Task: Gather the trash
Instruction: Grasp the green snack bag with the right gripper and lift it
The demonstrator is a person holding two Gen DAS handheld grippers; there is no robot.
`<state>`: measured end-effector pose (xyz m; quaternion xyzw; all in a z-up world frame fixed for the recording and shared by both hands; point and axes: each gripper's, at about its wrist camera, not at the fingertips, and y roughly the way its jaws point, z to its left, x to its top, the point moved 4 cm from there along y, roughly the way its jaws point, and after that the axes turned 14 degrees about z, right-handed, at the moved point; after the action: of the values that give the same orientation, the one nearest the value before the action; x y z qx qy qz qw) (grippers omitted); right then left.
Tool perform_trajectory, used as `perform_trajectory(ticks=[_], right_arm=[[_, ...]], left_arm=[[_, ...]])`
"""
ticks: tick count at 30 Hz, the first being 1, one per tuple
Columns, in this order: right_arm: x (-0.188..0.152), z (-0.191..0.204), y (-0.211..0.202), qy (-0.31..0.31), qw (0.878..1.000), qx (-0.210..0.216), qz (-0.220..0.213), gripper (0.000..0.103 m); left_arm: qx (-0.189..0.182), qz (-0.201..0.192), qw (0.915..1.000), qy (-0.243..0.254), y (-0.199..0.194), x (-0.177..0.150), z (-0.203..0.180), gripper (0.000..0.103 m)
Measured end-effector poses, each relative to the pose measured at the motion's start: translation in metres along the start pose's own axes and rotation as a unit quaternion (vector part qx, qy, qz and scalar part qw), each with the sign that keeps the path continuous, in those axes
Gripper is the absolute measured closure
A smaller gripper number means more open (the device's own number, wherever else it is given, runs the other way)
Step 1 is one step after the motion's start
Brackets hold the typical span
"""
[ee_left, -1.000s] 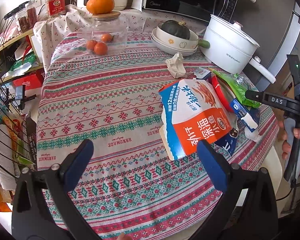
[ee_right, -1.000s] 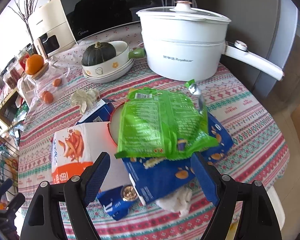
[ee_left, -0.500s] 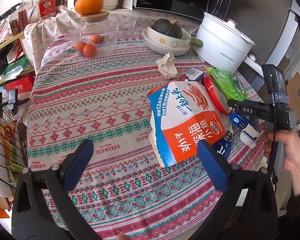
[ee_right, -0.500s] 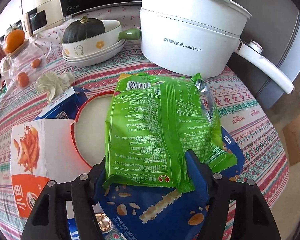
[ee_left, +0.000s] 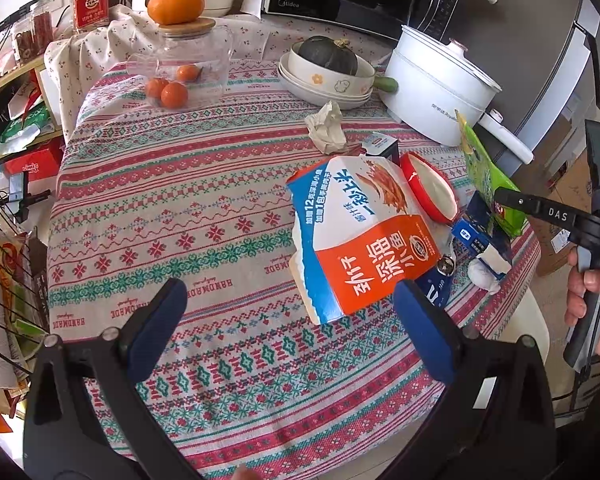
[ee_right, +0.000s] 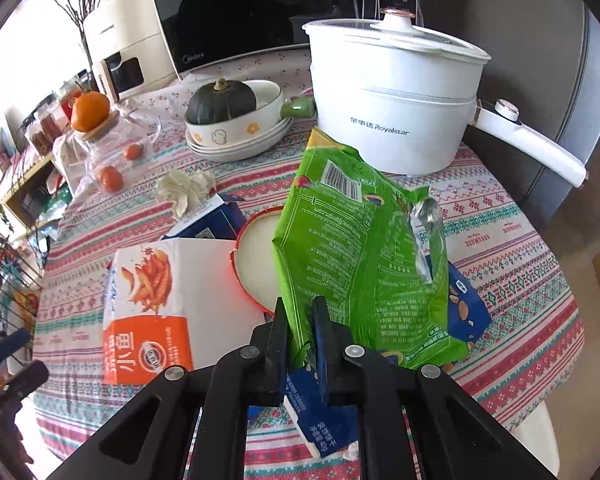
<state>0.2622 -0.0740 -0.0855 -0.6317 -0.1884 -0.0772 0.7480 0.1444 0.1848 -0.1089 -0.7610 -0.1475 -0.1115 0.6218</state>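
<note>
R claw [ee_right: 300, 322] just closed, pinching green snack bag [ee_right: 364, 248] edge, lifted off desk [ee_right: 512, 240]; L claw [ee_left: 290, 326] wide, holding nothing.

Bright daylight, sharp, fisheye-bent edges

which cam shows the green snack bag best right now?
Right wrist. The green snack bag fills the frame's centre, barcode side up, its lower edge pinched in the right gripper, whose jaws have just been closing on it. Left wrist sees the bag only edge-on at the far right.
</note>
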Motion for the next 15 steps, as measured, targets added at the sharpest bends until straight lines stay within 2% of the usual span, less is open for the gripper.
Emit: perform_trajectory(ticks=[5,7,11,15], right_arm=[[-0.012,-0.013,-0.034,0.026,0.999,0.029,-0.015,0.092],[-0.019,-0.018,-0.045,0.033,0.999,0.037,-0.017,0.092],[-0.039,-0.027,-0.058,0.046,0.998,0.051,-0.014,0.092],[-0.055,-0.037,-0.062,0.058,0.997,0.060,-0.003,0.092]], left_arm=[[0.000,0.020,0.9986,0.049,0.005,-0.003,-0.020,0.001],[0.026,0.023,0.9962,0.080,0.011,-0.005,-0.032,0.001],[0.112,0.017,0.9843,0.135,0.027,-0.008,-0.053,0.001],[0.143,0.029,0.9754,0.165,0.046,-0.008,-0.069,0.002]])
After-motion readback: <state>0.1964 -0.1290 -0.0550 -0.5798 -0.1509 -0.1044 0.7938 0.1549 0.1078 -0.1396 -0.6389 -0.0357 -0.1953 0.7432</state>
